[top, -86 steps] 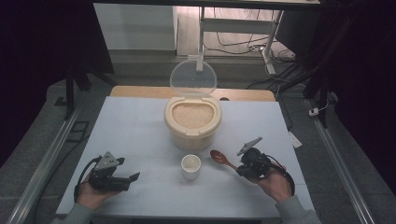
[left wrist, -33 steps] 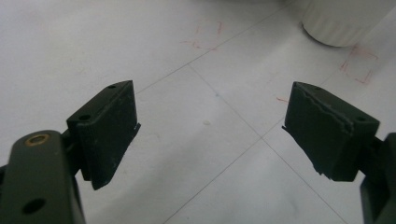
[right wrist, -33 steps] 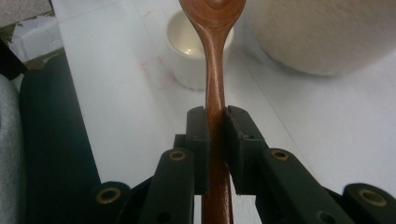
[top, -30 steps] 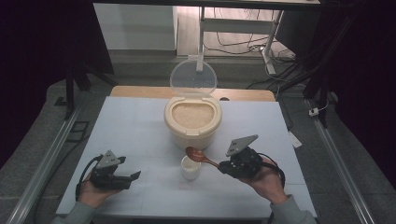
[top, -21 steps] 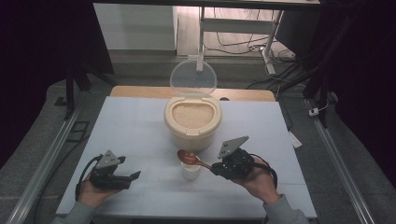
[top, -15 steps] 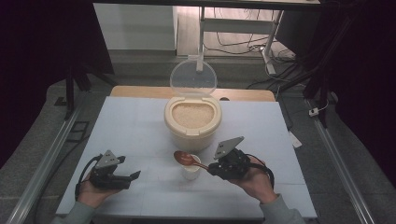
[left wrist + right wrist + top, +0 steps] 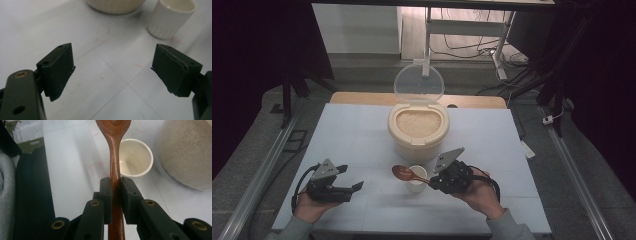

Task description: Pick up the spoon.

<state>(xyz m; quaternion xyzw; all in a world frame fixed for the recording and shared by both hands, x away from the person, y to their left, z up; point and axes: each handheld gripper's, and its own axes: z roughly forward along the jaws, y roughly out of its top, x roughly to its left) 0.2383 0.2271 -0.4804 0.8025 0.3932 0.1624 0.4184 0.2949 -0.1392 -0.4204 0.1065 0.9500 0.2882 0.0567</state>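
Observation:
A brown wooden spoon (image 7: 406,173) (image 7: 114,157) is clamped by its handle in my right gripper (image 7: 435,180) (image 7: 115,188). Its bowl hangs just left of a small white cup (image 7: 416,178) (image 7: 135,157), which looks empty and stands in front of the rice container (image 7: 417,131) (image 7: 190,152). That cream tub is full of rice and its clear lid (image 7: 419,84) stands up at the back. My left gripper (image 7: 354,187) (image 7: 112,71) rests low at the table's front left, jaws wide apart with nothing between them; the cup (image 7: 171,18) lies ahead of it.
The pale blue table (image 7: 352,130) reaches to a wooden strip at its far edge. Metal rails run along both sides on the floor. Bare surface lies between the two grippers and to the left of the container.
My right gripper has carried the spoon leftward, from beside the cup to across it, so the spoon's bowl now hangs past the cup's left rim. The left gripper has stayed put.

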